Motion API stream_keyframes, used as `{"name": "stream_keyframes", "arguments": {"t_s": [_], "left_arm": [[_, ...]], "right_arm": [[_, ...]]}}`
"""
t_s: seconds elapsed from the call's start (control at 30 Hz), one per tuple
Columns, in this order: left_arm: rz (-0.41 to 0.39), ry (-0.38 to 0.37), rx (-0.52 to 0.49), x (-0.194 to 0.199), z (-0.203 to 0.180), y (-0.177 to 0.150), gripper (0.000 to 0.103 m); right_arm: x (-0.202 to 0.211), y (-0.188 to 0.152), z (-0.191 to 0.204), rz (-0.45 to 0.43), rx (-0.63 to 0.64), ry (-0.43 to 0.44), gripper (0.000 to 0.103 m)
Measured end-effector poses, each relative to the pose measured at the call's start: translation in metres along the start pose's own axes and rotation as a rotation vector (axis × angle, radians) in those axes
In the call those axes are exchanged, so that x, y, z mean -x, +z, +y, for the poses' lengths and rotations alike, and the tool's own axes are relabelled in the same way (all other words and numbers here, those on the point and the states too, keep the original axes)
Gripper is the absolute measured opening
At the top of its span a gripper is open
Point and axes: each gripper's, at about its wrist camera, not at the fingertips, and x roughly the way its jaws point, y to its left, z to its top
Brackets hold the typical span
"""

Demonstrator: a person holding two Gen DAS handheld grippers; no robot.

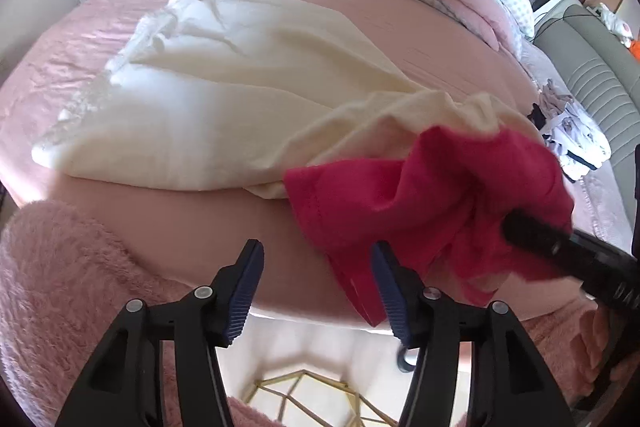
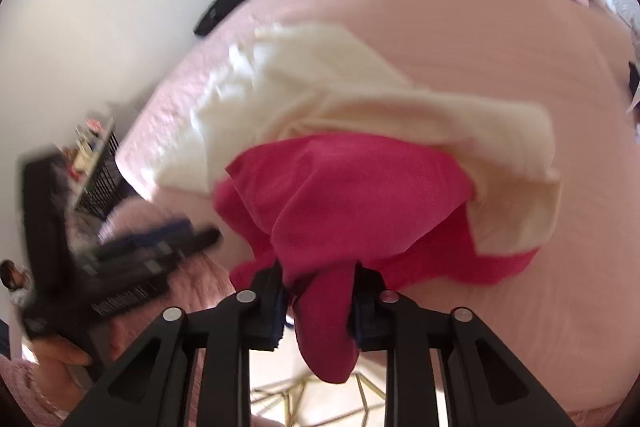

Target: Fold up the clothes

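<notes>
From the left wrist camera, the left gripper (image 1: 316,277) hangs over the near edge of the pink bed (image 1: 420,39) with its blue-padded fingers spread apart and nothing between them. The red end of the garment (image 1: 404,195) sags just past the right-hand pad, bunched and lifted, while the cream part (image 1: 200,99) trails back across the sheet in soft ridges, its far hem crumpled. The right gripper (image 1: 516,223) comes in from the lower right as a dark bar buried in the red cloth. My worry: only one point is held, so the piece hangs as a twisted rope, not a flat panel, and any fold made from that would trap creases. A grab by the empty tool could also catch only the loose red flap, or two layers at once.

Through the right wrist camera (blurred), the right gripper's jaws are clamped on a thick wad of red fabric, a tongue of which droops below the pads toward the floor. The cream cloth (image 2: 328,83) fans out beyond it on the bed. A wad that fat may slip under a hard pull, and dragging could tug the flat cream part out of shape. The left gripper (image 2: 192,231) is a smear at lower left.
</notes>
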Motion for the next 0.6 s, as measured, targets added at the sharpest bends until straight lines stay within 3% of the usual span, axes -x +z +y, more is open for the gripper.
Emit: {"name": "stream_keyframes", "arguments": {"t_s": [0.13, 0.17, 0.2, 0.23, 0.3, 0.47, 0.6], "left_arm": [[0.036, -0.175, -0.012, -0.025, -0.011, 0.003, 0.053], [0.025, -0.185, -0.036, -0.029, -0.017, 0.008, 0.046], [0.004, -0.173, -0.061, -0.03, -0.023, 0.015, 0.016], [-0.019, -0.154, -0.085, -0.03, -0.029, 0.024, 0.009], [-0.076, -0.124, -0.126, -0.022, -0.041, 0.047, 0.007], [-0.212, -0.15, -0.178, 0.013, -0.074, 0.112, 0.007], [-0.291, -0.236, -0.209, 0.037, -0.098, 0.118, 0.007]], "right_arm": [[0.026, 0.013, -0.006, -0.104, -0.043, -0.012, 0.016], [0.03, 0.015, -0.007, -0.119, -0.049, -0.027, 0.016], [0.034, 0.015, -0.008, -0.13, -0.055, -0.039, 0.016], [0.036, 0.012, -0.009, -0.13, -0.063, -0.045, 0.016], [0.041, 0.006, -0.009, -0.128, -0.064, -0.057, 0.015], [0.073, -0.016, -0.02, -0.155, -0.07, -0.148, 0.015], [0.067, -0.04, -0.029, -0.072, -0.042, -0.217, 0.016]]}}
